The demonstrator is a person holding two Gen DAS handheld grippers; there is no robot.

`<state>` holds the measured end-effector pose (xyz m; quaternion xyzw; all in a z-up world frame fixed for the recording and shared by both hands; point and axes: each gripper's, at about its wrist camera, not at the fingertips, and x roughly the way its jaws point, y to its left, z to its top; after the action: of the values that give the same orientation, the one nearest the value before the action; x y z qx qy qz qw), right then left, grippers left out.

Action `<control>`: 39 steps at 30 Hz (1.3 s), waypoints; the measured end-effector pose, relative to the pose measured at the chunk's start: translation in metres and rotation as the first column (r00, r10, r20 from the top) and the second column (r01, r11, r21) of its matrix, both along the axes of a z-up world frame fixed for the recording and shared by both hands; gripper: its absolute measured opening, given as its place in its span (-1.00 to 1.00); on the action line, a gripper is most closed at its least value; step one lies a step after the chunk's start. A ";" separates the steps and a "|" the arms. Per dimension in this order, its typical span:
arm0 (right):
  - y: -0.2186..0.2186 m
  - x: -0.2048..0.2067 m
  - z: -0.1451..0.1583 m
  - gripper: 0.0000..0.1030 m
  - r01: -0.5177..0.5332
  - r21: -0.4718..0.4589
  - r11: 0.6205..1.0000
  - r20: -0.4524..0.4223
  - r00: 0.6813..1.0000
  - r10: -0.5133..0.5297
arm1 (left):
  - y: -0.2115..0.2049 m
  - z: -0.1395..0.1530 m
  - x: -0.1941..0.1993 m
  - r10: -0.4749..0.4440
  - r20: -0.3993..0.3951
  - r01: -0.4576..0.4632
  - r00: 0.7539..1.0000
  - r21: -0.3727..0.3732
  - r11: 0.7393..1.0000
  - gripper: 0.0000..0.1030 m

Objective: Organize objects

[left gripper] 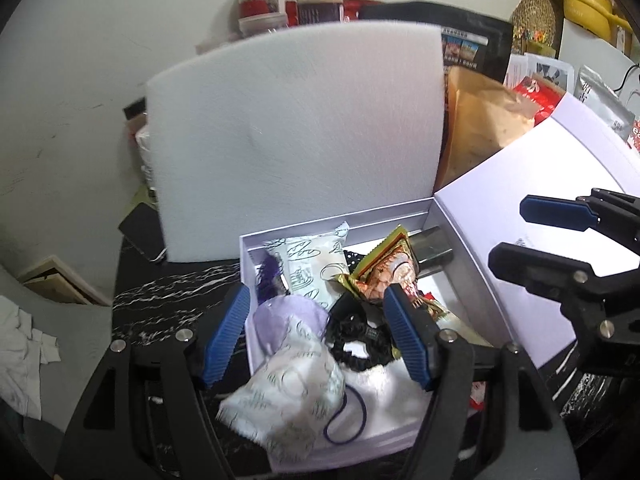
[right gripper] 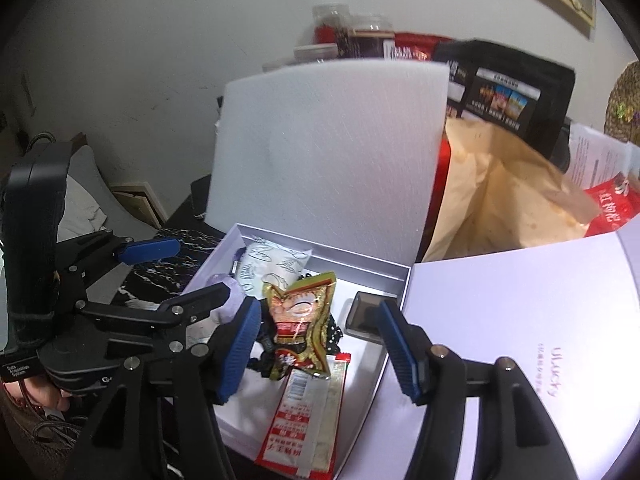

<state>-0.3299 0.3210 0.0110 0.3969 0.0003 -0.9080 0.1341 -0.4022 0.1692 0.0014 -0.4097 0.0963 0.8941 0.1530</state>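
Observation:
An open white box (left gripper: 480, 280) (right gripper: 320, 256) on the dark marble table holds white printed snack packets (left gripper: 312, 264) (right gripper: 276, 264), a gold-red snack packet (left gripper: 380, 276) (right gripper: 304, 312), a black scrunchie (left gripper: 356, 340), a purple hair tie (left gripper: 348, 420), a lilac pouch (left gripper: 288, 324), a dark small case (right gripper: 364, 312) and a red-white sachet (right gripper: 308, 408). My left gripper (left gripper: 316, 340) is open, low over the box's near left part, empty. My right gripper (right gripper: 320, 348) is open above the box's near right, empty. It also shows in the left wrist view (left gripper: 536, 232).
A white foam sheet (left gripper: 296, 136) (right gripper: 332, 152) stands upright behind the box. The white box lid (right gripper: 520, 320) lies at the right. Jars (left gripper: 320, 0), a brown paper bag (right gripper: 500, 200) and red packets (right gripper: 612, 204) crowd the back. A phone (left gripper: 140, 232) lies at the left.

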 end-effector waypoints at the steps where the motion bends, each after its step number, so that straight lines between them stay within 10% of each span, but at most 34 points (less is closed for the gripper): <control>1: -0.004 0.002 0.001 0.20 -0.003 0.000 1.000 -0.006 1.000 0.003 | -0.002 0.005 0.006 0.004 -0.006 -0.004 1.000 0.002 1.000 0.32; 18: -0.014 0.102 0.056 0.27 -0.031 0.027 0.999 -0.120 0.992 0.034 | -0.032 0.062 0.114 0.082 -0.102 -0.081 0.991 0.012 0.997 0.55; 39: -0.031 0.201 0.041 0.36 0.012 0.062 0.998 -0.133 0.991 -0.004 | -0.065 0.065 0.233 0.167 -0.113 -0.166 0.980 0.014 0.986 0.56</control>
<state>-0.1291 0.2898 0.0521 0.3397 0.0360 -0.9324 0.1179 -0.1696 0.1039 0.0668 -0.3644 0.0684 0.9259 0.0727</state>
